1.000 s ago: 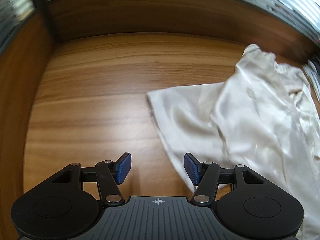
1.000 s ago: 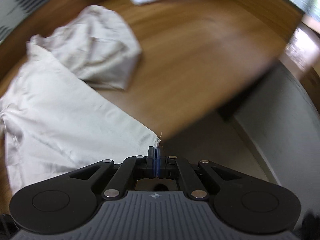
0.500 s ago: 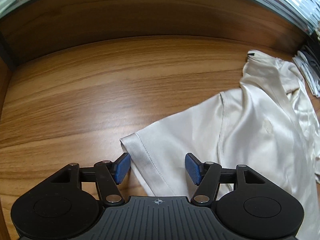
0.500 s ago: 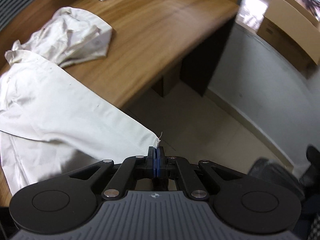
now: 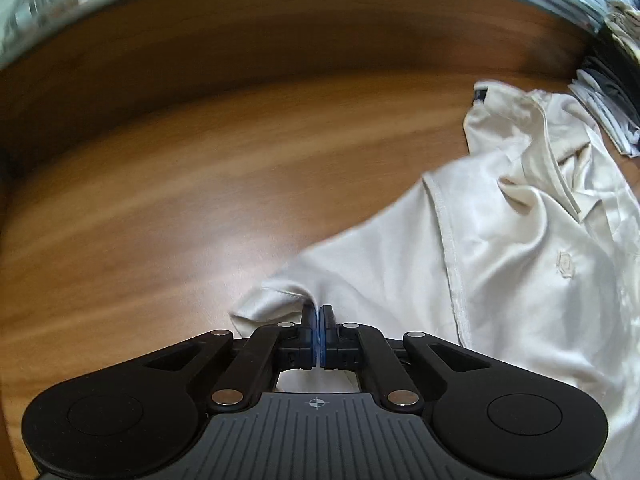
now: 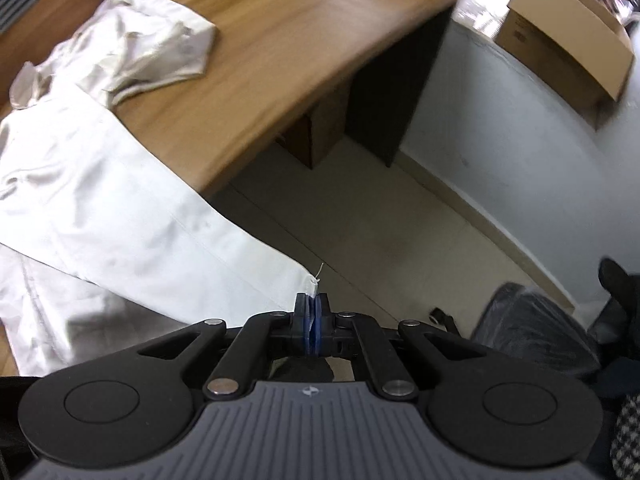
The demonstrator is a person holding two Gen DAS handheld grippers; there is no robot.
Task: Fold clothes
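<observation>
Cloth fills both of my views: a cream satin shirt [image 5: 500, 264] lies spread over the brown wooden table [image 5: 200, 184]. My left gripper [image 5: 319, 314] has its jaws pressed together on the hem of a sleeve, which bunches into a small ridge right at the blue pads. From there the sleeve runs ahead and to the right of those jaws to the body of the shirt, where a small embroidered emblem [image 5: 563, 265] and the collar show. Farther off to the right, at the table's back edge, sits a stack of folded grey and white clothes [image 5: 608, 112].

My right gripper [image 6: 311, 312] has its jaws clamped on a corner of the same shirt [image 6: 120, 208], with a loose thread sticking up just above the pads. That corner hangs off the table [image 6: 300, 40] edge over the pale floor [image 6: 360, 232]; the rest of the fabric stretches away to the left of the jaws, back onto the table. A brown cardboard box [image 6: 560, 28] stands far ahead to the right, and a black chair [image 6: 532, 328] is close on the right.
</observation>
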